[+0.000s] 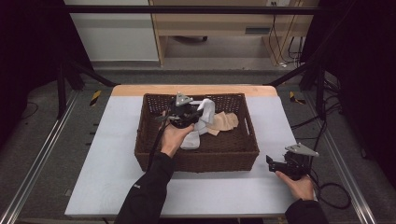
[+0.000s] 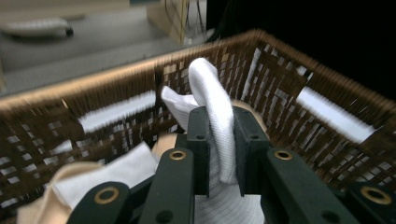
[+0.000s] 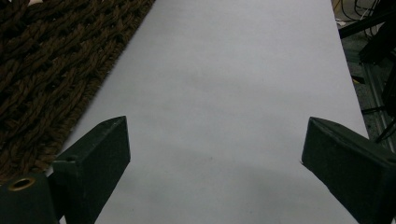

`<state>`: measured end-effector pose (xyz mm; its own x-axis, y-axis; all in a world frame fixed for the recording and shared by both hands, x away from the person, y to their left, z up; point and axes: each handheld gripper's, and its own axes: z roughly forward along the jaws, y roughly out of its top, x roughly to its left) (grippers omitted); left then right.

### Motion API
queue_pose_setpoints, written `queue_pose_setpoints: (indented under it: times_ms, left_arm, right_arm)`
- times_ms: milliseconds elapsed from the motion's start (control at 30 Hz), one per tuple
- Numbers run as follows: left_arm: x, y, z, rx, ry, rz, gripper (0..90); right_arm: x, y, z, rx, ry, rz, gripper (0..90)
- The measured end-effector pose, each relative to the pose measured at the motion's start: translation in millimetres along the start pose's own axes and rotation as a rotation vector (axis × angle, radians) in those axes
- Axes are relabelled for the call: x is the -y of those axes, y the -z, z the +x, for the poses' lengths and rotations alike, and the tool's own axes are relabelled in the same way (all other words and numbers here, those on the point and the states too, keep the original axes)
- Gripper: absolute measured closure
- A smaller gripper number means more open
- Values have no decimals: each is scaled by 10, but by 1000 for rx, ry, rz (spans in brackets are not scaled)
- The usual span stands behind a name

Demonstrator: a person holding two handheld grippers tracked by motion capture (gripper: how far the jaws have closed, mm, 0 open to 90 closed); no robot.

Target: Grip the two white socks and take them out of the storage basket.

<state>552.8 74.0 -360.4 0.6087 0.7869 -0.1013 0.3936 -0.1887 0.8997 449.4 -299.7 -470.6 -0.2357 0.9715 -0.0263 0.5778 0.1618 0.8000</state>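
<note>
A white sock [image 2: 215,109] was pinched between the jaws of the left gripper [image 2: 219,149], which were closed on its middle. The sock's upper end arched above the jaws and its lower end trailed down toward the floor of the basket [image 1: 196,158]. In the high view the sock [image 1: 201,122] sat near the middle of the basket, well inside all four walls, with the left gripper [image 1: 183,114] just to its left and a hand [image 1: 173,139] behind it. A beige cloth [image 1: 225,122] lay in the basket touching the sock's right side, short of the right wall. More white cloth [image 2: 116,170] lay low in the basket beside the jaws.

The basket was brown wicker, open at the top, and its woven walls rose close around the gripped sock on the far side.

The basket stood on a pale table [image 1: 112,177]. Bare tabletop ran along the basket's left, right and near sides.

The right gripper [image 1: 274,164] rested on the table off the basket's near right corner, apart from it. Its jaws stood wide apart with nothing between them, over bare tabletop [image 3: 224,93], the basket wall [image 3: 51,79] at their left.
</note>
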Motion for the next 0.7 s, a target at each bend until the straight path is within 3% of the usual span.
queue_pose_setpoints:
  times_ms: [67,400,700]
  left_arm:
    - [-59,126,-33,9,-4,-43,776]
    - [-171,517,-49,20,-6,-129,777]
    - [-203,996,102,0,16,-212,777]
  right_arm:
    - [0,-2,6,1,0,0,83]
    - [-1,4,0,5,3,-4,83]
    - [1,2,3,6,7,-3,84]
